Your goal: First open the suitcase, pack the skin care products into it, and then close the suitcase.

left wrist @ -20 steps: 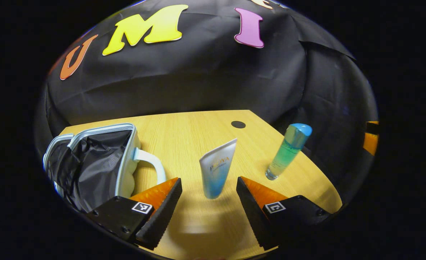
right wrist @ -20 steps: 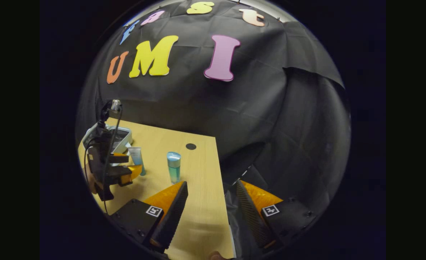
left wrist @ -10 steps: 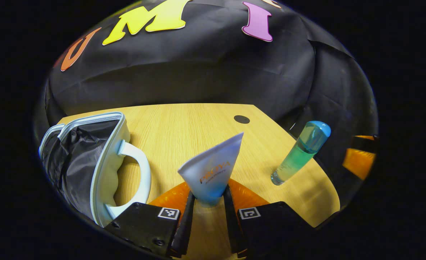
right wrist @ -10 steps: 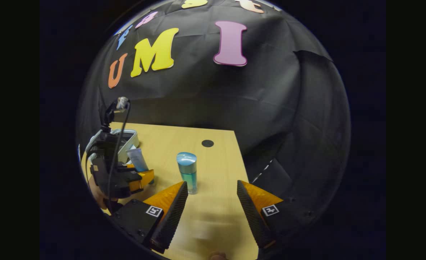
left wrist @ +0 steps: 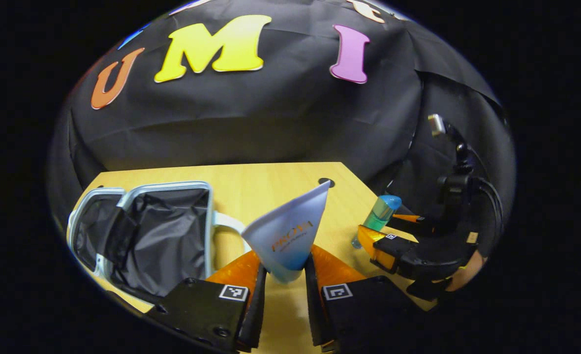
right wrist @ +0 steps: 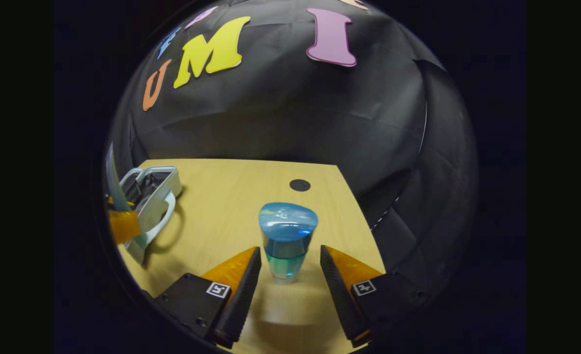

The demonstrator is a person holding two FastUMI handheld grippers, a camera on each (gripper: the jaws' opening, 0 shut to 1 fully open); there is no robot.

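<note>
One suitcase (left wrist: 162,231), one tube (left wrist: 290,236), one bottle (right wrist: 286,241), two hand-held grippers.

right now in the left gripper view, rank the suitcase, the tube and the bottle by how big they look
1. suitcase, lying open, looks largest.
2. tube, held in the left gripper; nearness to the camera inflates it.
3. bottle, farther off between the right gripper's fingers, looks smallest.

the left gripper (left wrist: 285,295) has two wedge-shaped jaws with ribbed inner faces, each on a black block bearing a small square black-and-white marker and dark screws. the right gripper (right wrist: 287,287) is built alike; seen from the left gripper view, its black body carries a stalk-mounted camera and looping black cables.
</note>
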